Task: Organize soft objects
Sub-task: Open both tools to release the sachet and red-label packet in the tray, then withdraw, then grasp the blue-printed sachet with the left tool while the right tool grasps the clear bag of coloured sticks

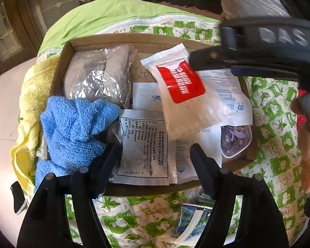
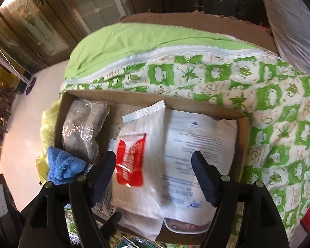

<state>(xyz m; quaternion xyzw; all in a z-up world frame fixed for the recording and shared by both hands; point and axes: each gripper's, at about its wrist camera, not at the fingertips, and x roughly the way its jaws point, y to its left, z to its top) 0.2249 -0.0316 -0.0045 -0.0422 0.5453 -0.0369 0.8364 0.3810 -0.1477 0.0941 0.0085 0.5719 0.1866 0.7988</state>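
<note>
A shallow cardboard box (image 1: 68,47) (image 2: 243,136) lies on a green-patterned quilt (image 1: 279,124) (image 2: 279,144). In it are a grey towel wrapped in plastic (image 1: 97,76) (image 2: 82,128), several flat white printed packets (image 1: 142,144) (image 2: 198,144) and a white pouch with a red label (image 1: 181,88) (image 2: 138,155) lying blurred on top. A blue towel (image 1: 72,128) (image 2: 62,165) hangs over the box's near left edge. My left gripper (image 1: 155,155) is open over the box's near side. My right gripper (image 2: 153,165) is open above the pouch; in the left wrist view it shows at the upper right (image 1: 258,51).
A yellow towel (image 1: 29,111) (image 2: 47,124) lies left of the box. Small sachets (image 1: 192,219) lie on the quilt in front of the box. A plain green cover (image 2: 134,41) is behind. Pale floor (image 1: 2,107) lies to the left.
</note>
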